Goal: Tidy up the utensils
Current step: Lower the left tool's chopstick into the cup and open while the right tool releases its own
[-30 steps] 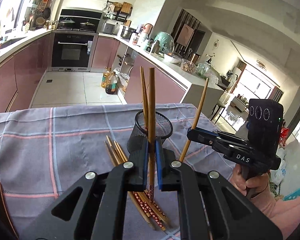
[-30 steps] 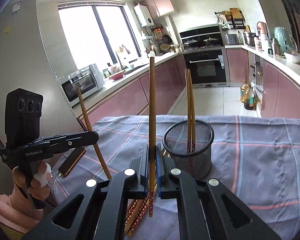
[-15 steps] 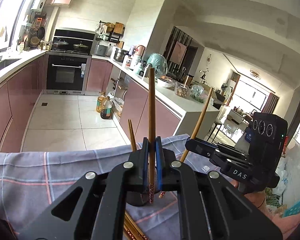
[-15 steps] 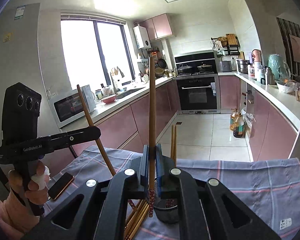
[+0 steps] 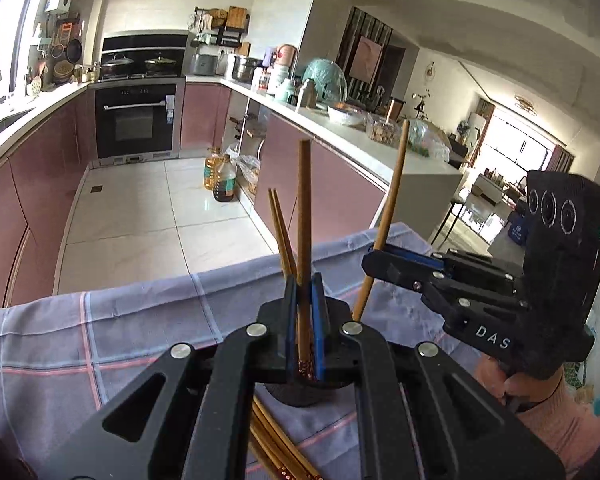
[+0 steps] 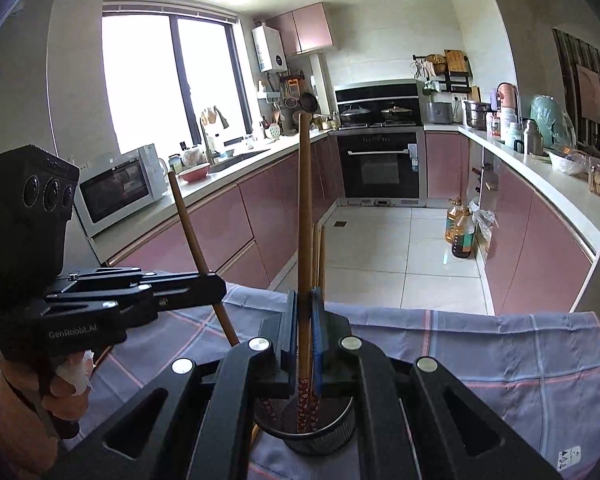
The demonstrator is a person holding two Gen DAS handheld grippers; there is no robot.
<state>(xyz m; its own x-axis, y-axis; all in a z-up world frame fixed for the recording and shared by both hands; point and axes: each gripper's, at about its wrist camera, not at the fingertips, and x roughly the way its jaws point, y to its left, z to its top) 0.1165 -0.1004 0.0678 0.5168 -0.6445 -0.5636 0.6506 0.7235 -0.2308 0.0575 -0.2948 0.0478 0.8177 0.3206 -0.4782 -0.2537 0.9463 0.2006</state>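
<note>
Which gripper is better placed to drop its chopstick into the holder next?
Probably right. The right gripper holds the right chopstick upright, tip within the holder rim. The left gripper holds the left chopstick slanted, off to the holder's side.

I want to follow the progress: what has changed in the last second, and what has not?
Both tools moved in over the mesh holder, so each held chopstick's patterned end now hangs at its mouth. The left tool keeps its chopstick clamped, the right tool its own. Two chopsticks stay inside the holder, loose ones on the cloth.
</note>
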